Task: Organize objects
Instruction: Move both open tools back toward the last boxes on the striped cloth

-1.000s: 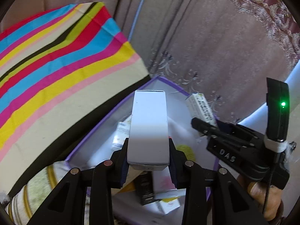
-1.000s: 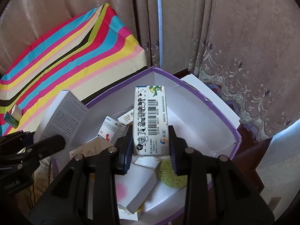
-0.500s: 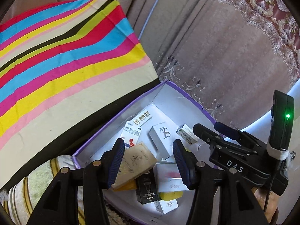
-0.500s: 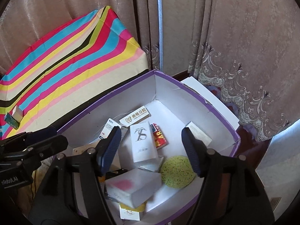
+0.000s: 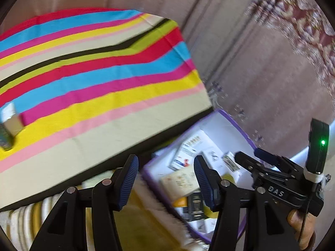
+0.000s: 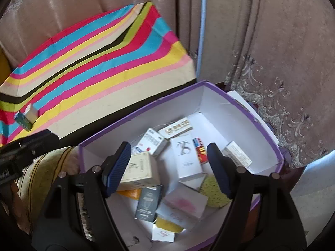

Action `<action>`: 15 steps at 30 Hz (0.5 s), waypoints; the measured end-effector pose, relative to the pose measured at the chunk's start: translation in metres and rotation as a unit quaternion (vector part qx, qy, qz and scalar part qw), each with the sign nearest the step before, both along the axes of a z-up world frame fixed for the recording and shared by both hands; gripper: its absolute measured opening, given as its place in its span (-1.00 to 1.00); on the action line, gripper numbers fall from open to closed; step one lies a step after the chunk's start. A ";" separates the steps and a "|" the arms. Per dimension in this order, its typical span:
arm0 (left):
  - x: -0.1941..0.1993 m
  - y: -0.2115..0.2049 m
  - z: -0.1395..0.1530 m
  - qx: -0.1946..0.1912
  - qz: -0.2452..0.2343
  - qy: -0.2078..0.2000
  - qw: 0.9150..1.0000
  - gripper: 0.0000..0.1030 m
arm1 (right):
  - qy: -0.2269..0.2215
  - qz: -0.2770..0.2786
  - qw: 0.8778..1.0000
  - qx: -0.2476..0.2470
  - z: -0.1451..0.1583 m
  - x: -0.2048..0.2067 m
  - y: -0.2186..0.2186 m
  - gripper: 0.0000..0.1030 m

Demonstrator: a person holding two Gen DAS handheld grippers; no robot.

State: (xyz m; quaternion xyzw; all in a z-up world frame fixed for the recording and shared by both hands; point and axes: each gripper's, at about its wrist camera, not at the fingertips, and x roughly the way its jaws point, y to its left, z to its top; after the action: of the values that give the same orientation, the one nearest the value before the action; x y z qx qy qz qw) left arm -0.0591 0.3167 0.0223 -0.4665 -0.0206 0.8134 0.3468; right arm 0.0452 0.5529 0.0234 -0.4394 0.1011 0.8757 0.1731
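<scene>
A purple-rimmed white box (image 6: 247, 110) holds several small cartons, among them a tall white carton (image 6: 186, 156), a beige carton (image 6: 140, 169), a dark carton (image 6: 147, 204) and a yellow-green sponge (image 6: 213, 192). My right gripper (image 6: 167, 169) is open and empty above the box. My left gripper (image 5: 165, 182) is open and empty over the box's left rim (image 5: 146, 171). A small green-and-white carton (image 6: 26, 118) lies on the striped cloth, also in the left wrist view (image 5: 8, 125).
A striped cloth (image 6: 94, 62) covers a raised surface left of the box. Brown curtains (image 6: 272, 41) hang behind. A rolled yellow-and-white fabric (image 5: 62, 209) lies below the cloth edge. The right gripper's body (image 5: 278, 179) shows at right in the left wrist view.
Both grippers opened and let their cartons drop into the box one second ago. Since then the left gripper has swung left toward the striped cloth; the right has pulled back slightly.
</scene>
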 end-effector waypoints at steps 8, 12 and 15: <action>-0.019 -0.074 0.008 -0.011 0.073 0.015 0.997 0.10 | -0.003 0.040 0.999 0.003 0.001 -0.013 -0.032 0.54; -0.029 -0.113 0.009 -0.017 0.115 0.016 0.993 0.10 | -0.004 0.063 0.998 0.014 0.001 -0.021 -0.054 0.54; -0.038 -0.140 0.009 -0.021 0.145 0.016 0.989 0.10 | -0.003 0.078 0.997 0.029 0.002 -0.027 -0.071 0.55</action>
State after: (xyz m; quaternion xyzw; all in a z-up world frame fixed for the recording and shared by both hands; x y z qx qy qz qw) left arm -0.0969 0.1768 0.0313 -0.4530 -0.0655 0.8626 0.2156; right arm 0.0185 0.4819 0.0252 -0.4432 0.0408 0.8878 0.1175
